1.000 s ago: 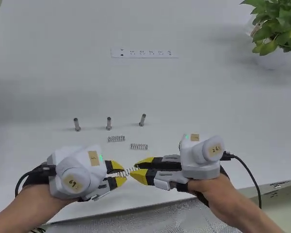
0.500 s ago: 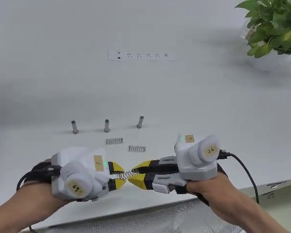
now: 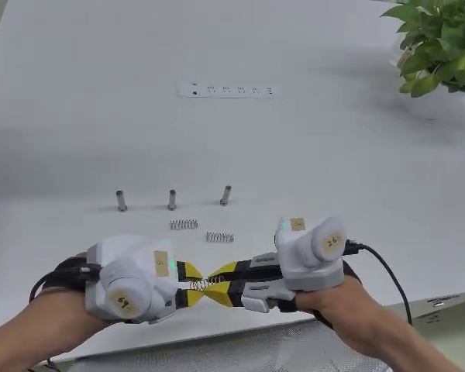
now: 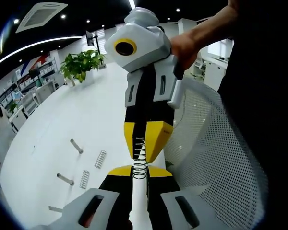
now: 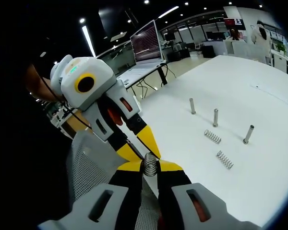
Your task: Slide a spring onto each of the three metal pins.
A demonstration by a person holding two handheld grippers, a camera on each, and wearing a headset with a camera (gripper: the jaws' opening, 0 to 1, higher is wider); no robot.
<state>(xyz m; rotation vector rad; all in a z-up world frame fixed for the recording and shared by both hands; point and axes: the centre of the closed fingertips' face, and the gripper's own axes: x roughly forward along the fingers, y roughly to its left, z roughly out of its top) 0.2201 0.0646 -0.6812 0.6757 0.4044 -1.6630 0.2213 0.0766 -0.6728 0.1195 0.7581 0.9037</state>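
Yellow-tipped fingers meet almost tip to tip low over the near edge of the white tabletop (image 3: 333, 155); the left gripper (image 3: 192, 283) and the right gripper (image 3: 214, 284) face each other, each held in a hand, and a small spring (image 3: 202, 284) spans the short gap between them; the left gripper's fingers are clamped on one end of it and the right gripper's fingers on the other, and each gripper view shows the coil pinched between its own tips; white mesh (image 3: 217, 349) lies below the tabletop's edge; farther out, a loose spring (image 3: 184, 225) and a second loose spring (image 3: 219, 237) lie flat on the tabletop, near each other but apart; just beyond them three metal pins (image 3: 172, 199) stand in a row, all bare; far back lie a white power strip (image 3: 225, 91) and, at the right, a potted plant (image 3: 442, 43).
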